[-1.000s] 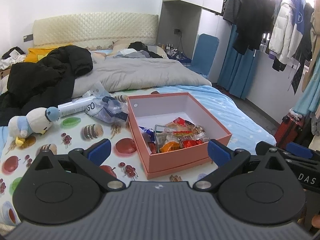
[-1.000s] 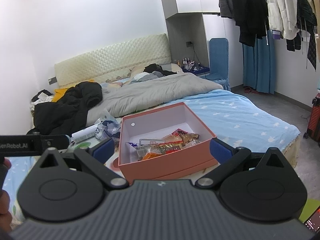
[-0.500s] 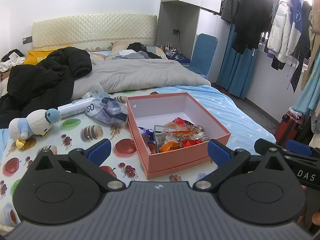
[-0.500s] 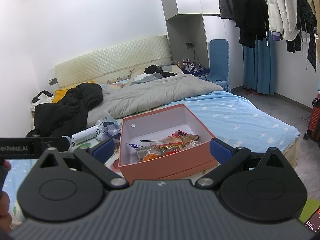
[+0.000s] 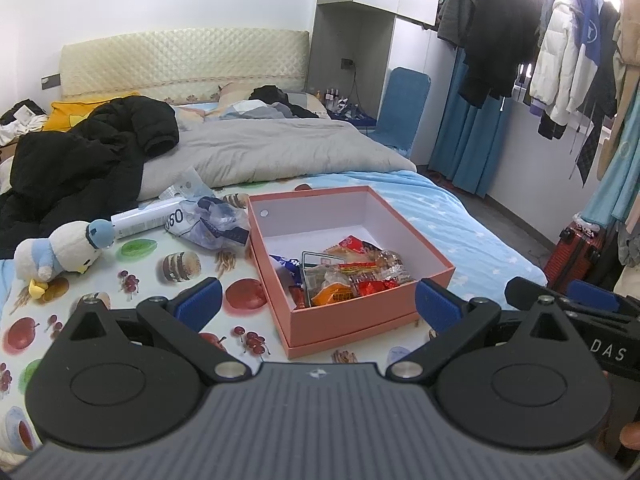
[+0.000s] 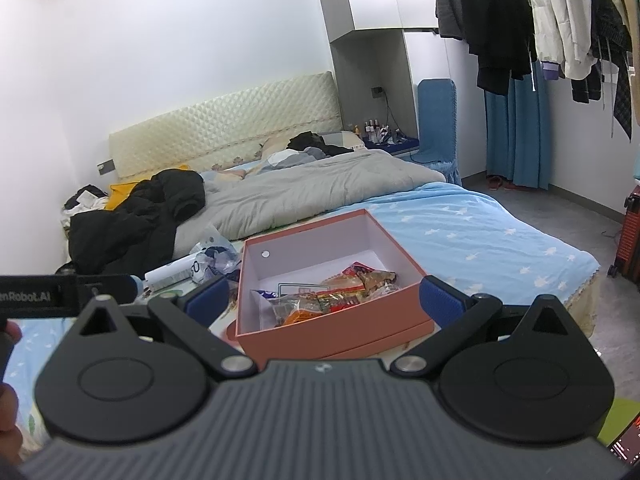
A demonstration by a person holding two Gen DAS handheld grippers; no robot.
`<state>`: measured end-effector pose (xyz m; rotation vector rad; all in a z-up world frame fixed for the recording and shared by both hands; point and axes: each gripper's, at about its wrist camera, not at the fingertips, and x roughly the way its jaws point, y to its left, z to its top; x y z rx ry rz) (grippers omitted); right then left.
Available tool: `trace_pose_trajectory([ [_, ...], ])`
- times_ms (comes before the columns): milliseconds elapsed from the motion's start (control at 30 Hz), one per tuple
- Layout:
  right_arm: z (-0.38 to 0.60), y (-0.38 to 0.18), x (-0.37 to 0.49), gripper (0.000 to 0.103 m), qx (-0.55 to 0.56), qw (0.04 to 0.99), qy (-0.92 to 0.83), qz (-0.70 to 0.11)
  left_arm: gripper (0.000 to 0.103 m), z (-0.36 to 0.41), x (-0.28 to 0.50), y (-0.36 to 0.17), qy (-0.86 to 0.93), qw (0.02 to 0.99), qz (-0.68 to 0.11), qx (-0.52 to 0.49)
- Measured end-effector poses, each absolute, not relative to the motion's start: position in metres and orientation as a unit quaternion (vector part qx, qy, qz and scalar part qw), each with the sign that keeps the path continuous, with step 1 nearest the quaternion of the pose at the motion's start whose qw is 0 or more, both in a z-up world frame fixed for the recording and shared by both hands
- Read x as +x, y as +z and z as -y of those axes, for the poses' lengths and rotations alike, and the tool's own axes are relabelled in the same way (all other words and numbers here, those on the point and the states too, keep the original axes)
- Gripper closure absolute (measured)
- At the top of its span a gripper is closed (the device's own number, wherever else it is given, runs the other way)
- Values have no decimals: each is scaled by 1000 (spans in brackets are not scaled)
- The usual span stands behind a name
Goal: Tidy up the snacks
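A pink open box sits on the fruit-print cloth on the bed. Several wrapped snacks lie piled in its near part. The box also shows in the right wrist view, with the snacks inside. My left gripper is open and empty, held above the cloth just short of the box. My right gripper is open and empty, close in front of the box's near wall. Each gripper's body shows at the edge of the other's view.
A crumpled plastic bag, a white tube and a plush penguin lie left of the box. A black jacket and grey duvet lie behind. Clothes hang on the right; a red suitcase stands on the floor.
Both views have shifted slightly, the grippers rising and pulling back a little from the box. Both stay open and empty; the box and snacks have not moved.
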<state>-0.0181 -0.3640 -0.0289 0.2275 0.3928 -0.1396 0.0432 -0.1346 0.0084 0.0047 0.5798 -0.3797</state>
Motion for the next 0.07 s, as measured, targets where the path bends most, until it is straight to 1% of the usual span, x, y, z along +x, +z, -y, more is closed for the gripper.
trace_pose_trajectory([
  [67,365,-28,-18,0,113,972,-70,-195,0,135,43,9,-186,941,-284,1],
])
